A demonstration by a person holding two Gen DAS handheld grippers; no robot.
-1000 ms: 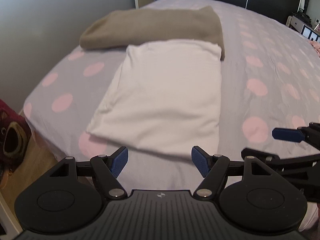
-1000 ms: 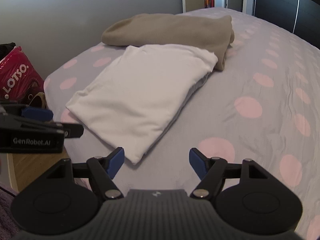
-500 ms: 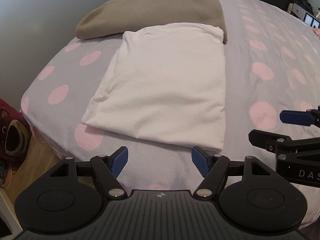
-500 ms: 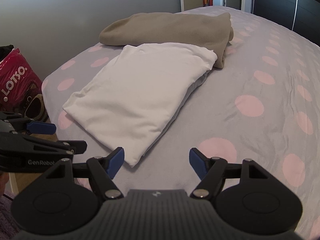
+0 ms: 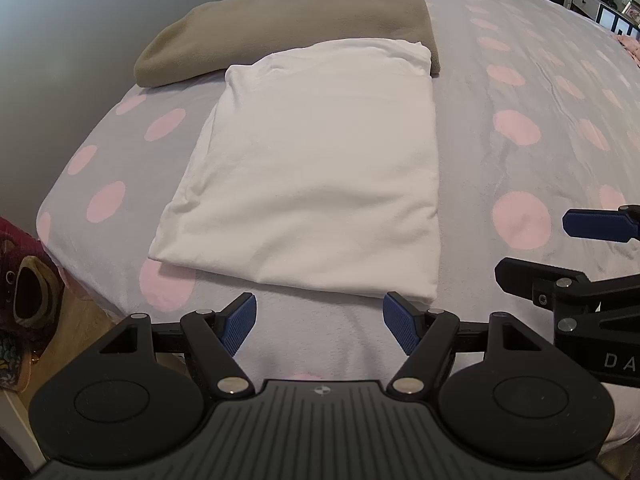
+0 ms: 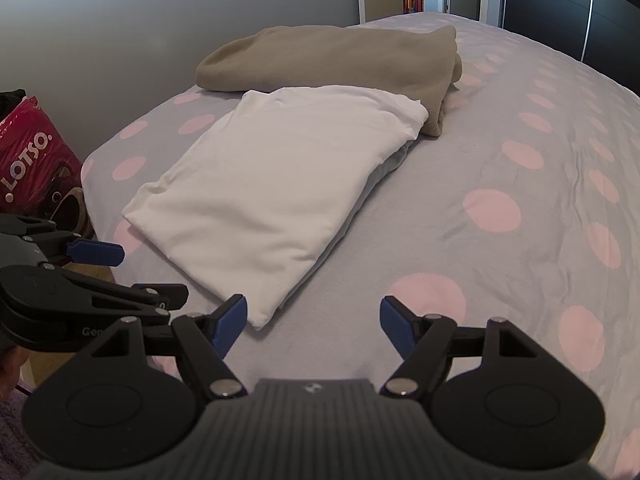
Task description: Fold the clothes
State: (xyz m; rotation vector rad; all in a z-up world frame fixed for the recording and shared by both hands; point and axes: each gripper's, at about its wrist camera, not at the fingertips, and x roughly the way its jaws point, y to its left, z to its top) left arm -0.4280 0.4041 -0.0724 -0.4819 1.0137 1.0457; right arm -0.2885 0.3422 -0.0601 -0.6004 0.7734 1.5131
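Hovering both claws at near edge of bed (image 5: 520, 80). White folded garment (image 5: 312, 184) lies ahead, long axis running away from me, far end touching tan folded garment (image 5: 288, 20). My left claw (image 5: 319, 322) nearer, released, empty; right claw (image 6: 312, 320) released beside corner.

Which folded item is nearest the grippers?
The white folded garment: its near edge lies just ahead of both grippers' open fingers. The tan folded one lies behind it, farther up the bed.
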